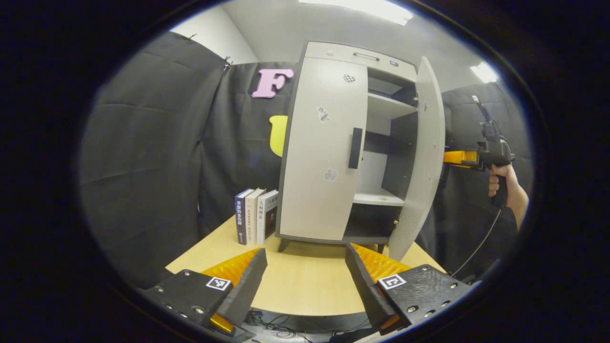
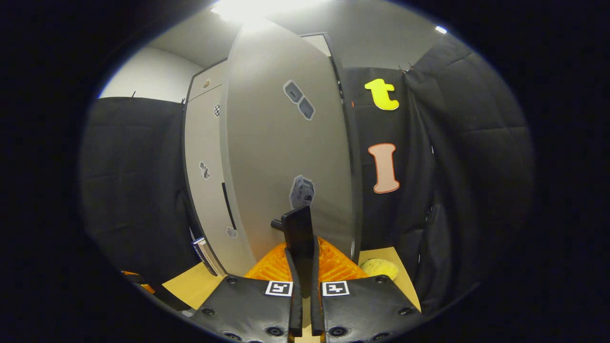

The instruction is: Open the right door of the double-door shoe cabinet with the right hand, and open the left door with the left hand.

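In the left gripper view I see the shoe cabinet [image 1: 333,143] standing on the wooden table [image 1: 295,286]; its right door [image 1: 421,162] is swung open and shows the shelves inside, while its left door [image 1: 324,147] is closed, with its dark handle [image 1: 355,148] untouched. My left gripper [image 1: 305,281] hangs low over the table, well apart from the cabinet, with its fingers spread wide and nothing between them. Three books [image 1: 256,216] stand upright just beside the cabinet's left side. In the right gripper view my right gripper [image 2: 303,267] has its fingers pressed together on the right door's handle [image 2: 299,236]; a yellow sponge [image 2: 380,267] lies on the table near this door.
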`<state>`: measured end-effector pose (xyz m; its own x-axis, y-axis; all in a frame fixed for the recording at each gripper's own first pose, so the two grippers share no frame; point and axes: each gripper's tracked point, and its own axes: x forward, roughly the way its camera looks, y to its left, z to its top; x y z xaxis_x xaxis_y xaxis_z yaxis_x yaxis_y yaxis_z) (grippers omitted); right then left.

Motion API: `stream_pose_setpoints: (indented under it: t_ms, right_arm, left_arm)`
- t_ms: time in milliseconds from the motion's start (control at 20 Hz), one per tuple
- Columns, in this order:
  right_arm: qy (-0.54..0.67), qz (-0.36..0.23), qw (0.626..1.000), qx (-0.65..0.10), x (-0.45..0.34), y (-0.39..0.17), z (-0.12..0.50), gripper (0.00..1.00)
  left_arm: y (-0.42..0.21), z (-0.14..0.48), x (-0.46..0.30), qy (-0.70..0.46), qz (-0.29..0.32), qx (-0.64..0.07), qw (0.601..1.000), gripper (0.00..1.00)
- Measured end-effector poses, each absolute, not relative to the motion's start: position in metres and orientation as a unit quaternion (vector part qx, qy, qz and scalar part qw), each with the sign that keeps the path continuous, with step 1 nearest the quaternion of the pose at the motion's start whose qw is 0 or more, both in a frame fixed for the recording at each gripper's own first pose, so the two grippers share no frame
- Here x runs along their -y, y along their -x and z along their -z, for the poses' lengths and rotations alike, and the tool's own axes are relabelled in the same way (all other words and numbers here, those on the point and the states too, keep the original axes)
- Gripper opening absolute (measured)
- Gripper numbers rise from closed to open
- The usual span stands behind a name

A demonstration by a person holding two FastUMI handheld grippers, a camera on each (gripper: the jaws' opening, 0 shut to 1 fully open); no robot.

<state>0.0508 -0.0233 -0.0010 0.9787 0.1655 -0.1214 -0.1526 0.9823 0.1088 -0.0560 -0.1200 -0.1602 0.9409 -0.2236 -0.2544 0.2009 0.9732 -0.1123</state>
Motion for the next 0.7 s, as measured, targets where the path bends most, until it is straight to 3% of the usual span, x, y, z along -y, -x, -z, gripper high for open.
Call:
stream_pose_setpoints:
  t_ms: [50, 500, 700]
  right_arm:
    - [-0.063, -0.078, 0.993, -0.065, 0.032, -0.049, 0.002, 0.05]
    - [-0.092, -0.04, 0.994, -0.051, 0.117, -0.049, -0.002, 0.07]
    - [-0.139, -0.057, 0.987, -0.052, 0.111, -0.046, 0.0, 0.07]
  left_arm:
    - [0.056, 0.162, 0.121, 0.044, 0.111, -0.135, 0.984, 0.96]
    - [0.042, 0.172, 0.129, 0.06, 0.142, -0.148, 0.977, 0.96]
    - [0.024, 0.166, 0.14, 0.052, 0.16, -0.14, 0.976, 0.96]
